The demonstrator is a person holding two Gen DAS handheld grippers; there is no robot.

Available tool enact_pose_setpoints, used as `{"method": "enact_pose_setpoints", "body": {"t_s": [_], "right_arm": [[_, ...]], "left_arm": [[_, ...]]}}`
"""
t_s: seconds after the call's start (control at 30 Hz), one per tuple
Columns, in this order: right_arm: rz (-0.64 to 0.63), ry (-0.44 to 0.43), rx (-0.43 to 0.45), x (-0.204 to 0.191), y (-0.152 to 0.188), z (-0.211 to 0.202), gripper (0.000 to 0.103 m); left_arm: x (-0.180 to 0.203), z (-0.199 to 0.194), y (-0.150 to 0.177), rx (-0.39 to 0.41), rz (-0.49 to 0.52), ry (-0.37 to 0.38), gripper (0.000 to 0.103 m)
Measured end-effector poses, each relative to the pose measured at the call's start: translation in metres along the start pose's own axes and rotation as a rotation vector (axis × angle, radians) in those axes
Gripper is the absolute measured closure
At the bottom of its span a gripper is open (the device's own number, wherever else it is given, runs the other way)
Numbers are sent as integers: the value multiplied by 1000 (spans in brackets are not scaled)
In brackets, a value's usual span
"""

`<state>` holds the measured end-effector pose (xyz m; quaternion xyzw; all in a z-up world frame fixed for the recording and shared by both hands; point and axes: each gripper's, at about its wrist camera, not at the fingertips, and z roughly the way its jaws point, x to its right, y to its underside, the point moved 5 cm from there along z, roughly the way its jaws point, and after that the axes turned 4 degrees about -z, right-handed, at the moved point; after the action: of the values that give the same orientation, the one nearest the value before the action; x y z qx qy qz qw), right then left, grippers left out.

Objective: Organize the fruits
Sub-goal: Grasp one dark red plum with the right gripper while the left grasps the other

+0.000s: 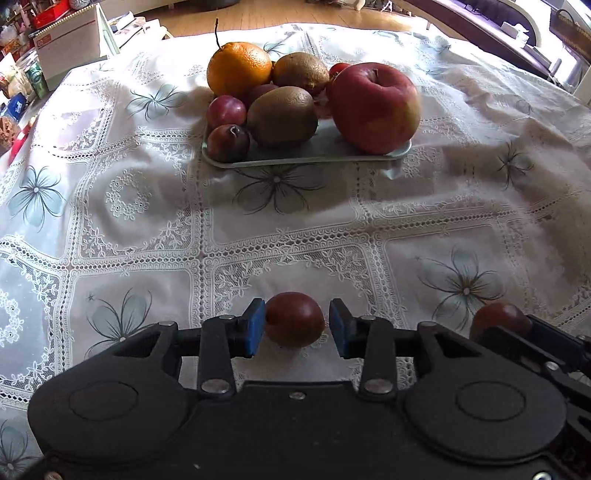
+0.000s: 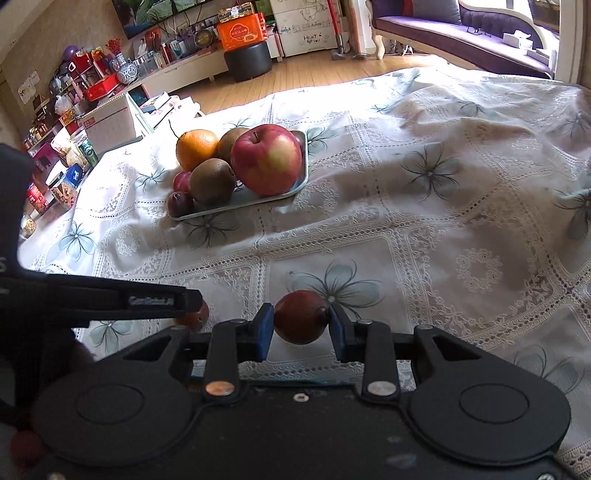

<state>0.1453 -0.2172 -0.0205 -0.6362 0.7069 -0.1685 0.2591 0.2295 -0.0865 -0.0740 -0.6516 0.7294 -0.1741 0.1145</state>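
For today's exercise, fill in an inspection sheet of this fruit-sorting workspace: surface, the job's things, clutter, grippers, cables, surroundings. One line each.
Surface: white lace tablecloth with blue flower prints, rumpled at the far right.
Job's things: pale tray holding an orange, two kiwis, a large apple and small plums; two more small dark red fruits lie off the tray, near the grippers.
Clutter: nothing seen on the cloth.
Grippers: left gripper straddles one dark red fruit, jaws apart from it; right gripper has its jaws closed on the other fruit.
Cables: nothing seen.
Surroundings: wooden floor, crowded shelves, cardboard box, black stool, purple sofa.
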Motion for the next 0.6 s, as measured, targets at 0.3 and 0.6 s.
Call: {"method": "enact_pose_setpoints", "body": {"t_s": [0.3,0.6], "right_arm": [[-3,-7,1,-1,7,-2,69],[-16,-21,16,-7,12,-11,70]], "left_arm": [[-3,20,4,-20,-21,-48,51],[-1,-18,12,47,17,-80,55]]}}
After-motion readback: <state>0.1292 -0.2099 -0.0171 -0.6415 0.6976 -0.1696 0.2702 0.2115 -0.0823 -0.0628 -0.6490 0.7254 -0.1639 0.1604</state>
